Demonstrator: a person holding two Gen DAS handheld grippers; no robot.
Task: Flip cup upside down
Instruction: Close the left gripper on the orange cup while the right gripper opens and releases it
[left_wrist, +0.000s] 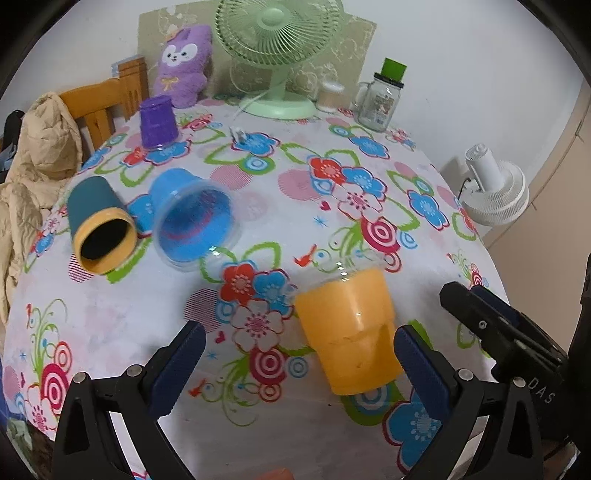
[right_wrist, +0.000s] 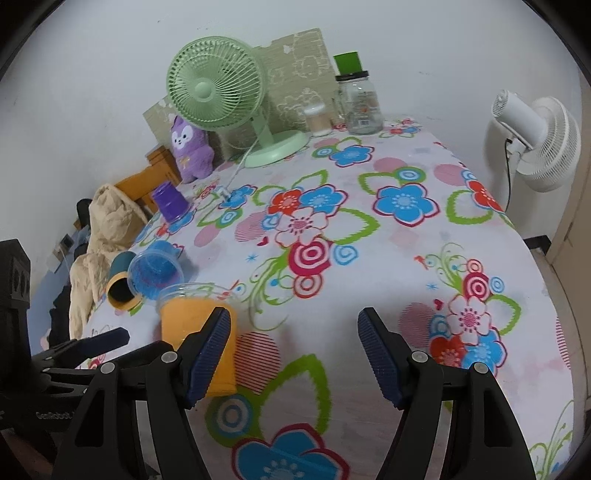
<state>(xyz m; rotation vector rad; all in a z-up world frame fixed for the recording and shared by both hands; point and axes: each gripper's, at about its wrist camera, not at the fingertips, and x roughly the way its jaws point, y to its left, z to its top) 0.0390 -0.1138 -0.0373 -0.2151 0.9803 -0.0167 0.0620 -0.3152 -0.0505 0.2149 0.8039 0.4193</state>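
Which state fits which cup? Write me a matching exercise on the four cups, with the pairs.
Cups:
1. purple cup
2. teal cup
3. blue cup
4. orange cup

States:
a. on its side, clear rim
b. upright, nearest the camera
c. upside down, near the plush
d. on its side, yellow rim

Pairs: 1-c, 2-d, 3-a, 4-b

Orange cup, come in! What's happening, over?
Both grippers open, left, right. Orange cup upright, mouth up, untouched. Blue cup lies beyond, not in the way.
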